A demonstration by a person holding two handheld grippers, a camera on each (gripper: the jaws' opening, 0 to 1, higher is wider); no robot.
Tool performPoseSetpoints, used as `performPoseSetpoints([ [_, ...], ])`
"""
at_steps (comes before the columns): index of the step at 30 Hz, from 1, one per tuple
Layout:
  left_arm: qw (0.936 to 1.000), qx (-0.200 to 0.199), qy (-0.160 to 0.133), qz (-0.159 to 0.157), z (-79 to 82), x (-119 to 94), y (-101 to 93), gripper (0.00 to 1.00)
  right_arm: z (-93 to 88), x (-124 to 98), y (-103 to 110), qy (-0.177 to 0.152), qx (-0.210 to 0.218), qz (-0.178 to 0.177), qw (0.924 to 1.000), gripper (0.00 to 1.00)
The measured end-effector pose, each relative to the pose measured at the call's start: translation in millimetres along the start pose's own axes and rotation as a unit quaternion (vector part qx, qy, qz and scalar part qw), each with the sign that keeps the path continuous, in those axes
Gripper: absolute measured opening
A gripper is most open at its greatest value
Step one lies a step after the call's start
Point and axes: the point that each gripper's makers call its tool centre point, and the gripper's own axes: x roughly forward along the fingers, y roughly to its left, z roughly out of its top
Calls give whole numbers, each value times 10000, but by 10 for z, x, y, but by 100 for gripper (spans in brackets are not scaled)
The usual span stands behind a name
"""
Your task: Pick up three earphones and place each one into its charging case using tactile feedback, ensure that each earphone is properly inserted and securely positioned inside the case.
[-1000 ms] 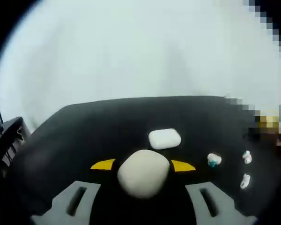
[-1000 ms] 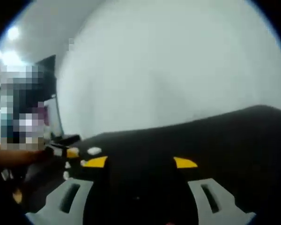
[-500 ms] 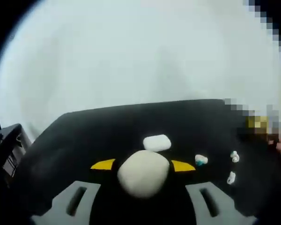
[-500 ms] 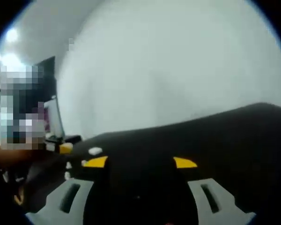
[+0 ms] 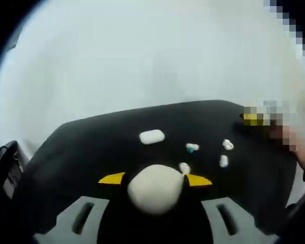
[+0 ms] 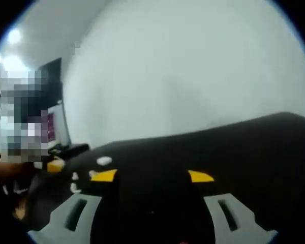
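My left gripper (image 5: 155, 179) is shut on a cream, rounded charging case (image 5: 155, 189) that sits between its yellow-tipped jaws. Beyond it on the black table (image 5: 91, 147) lie a white closed case (image 5: 152, 136), an earphone with a teal tip (image 5: 192, 147), two white earphones (image 5: 227, 144) (image 5: 223, 161), and another small white piece (image 5: 184, 168) beside the held case. My right gripper (image 6: 152, 176) stands open over the black table (image 6: 244, 147) with nothing between its jaws. In the right gripper view the white case (image 6: 103, 161) and small white earphones (image 6: 74, 176) show far left.
A person's hand (image 5: 295, 145) shows blurred at the right edge. Dark equipment (image 5: 7, 165) stands off the table's left edge. A monitor (image 6: 53, 127) stands behind the table. A plain white wall (image 6: 183, 76) rises beyond the far edge.
The left gripper's camera has shifted, so the white case and earphones now look farther away and more to the left. A small white piece now shows by the held case. The right gripper view is nearly unchanged.
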Motion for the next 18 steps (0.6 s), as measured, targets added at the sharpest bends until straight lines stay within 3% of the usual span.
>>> performPoseSetpoints([
  [5, 9981, 99, 47, -598, -129, -92, -442, 41, -18, 0, 5, 35, -18, 0, 10000, 53],
  [9, 9957, 170, 94, -901, -226, -117, -716, 41, -25, -4, 0, 41, 13, 0, 10000, 53],
  [18, 9912, 250, 5, -1298, -242, -51, -1229, 41, -49, 4, 8, 92, -38, 25, 9999, 53],
])
